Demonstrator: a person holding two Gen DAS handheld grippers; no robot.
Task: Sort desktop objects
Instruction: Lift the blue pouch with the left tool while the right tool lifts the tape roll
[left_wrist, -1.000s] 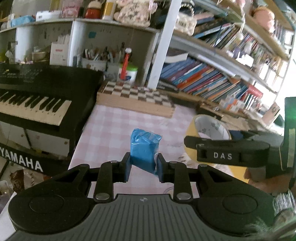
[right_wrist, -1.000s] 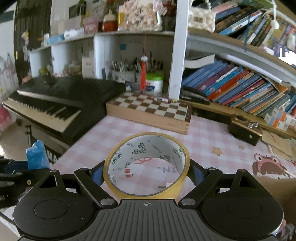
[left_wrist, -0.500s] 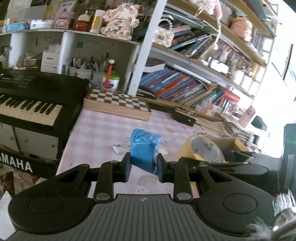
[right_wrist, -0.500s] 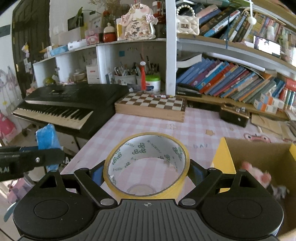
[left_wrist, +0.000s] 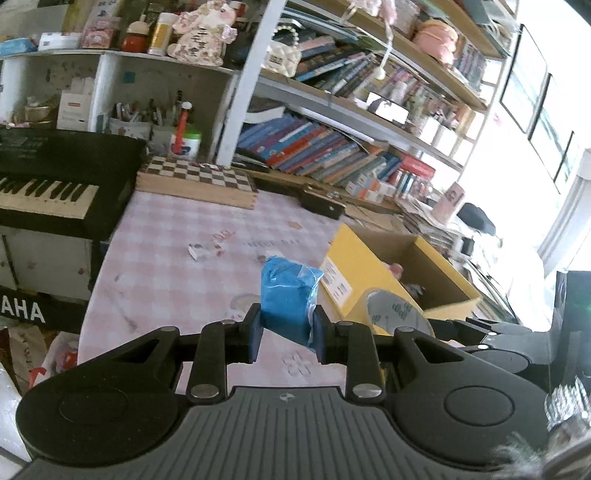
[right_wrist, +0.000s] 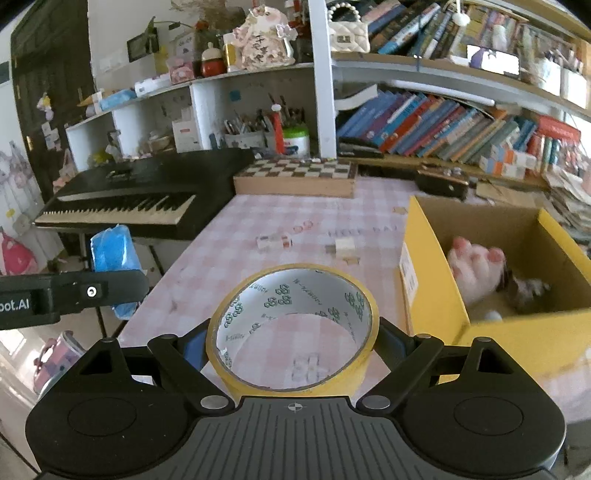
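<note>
Blue packet (left_wrist: 287, 297) sits pinched in our left hand-held gripper (left_wrist: 287, 334) above the near bench (left_wrist: 177, 280). Our right hand-held gripper (right_wrist: 291, 345) clamps a yellow tape roll (right_wrist: 293, 325) beside it. Farther right we see the yellow box (right_wrist: 436, 295); beyond, a chessboard (right_wrist: 295, 175).

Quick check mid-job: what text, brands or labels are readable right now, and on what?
"AHA": cut-off white lettering on the keyboard front.
"oot.AI": cut-off, on the left gripper arm, right wrist view.
Tape roll inner print, yellow box label, book spines: too small or blurred.
</note>
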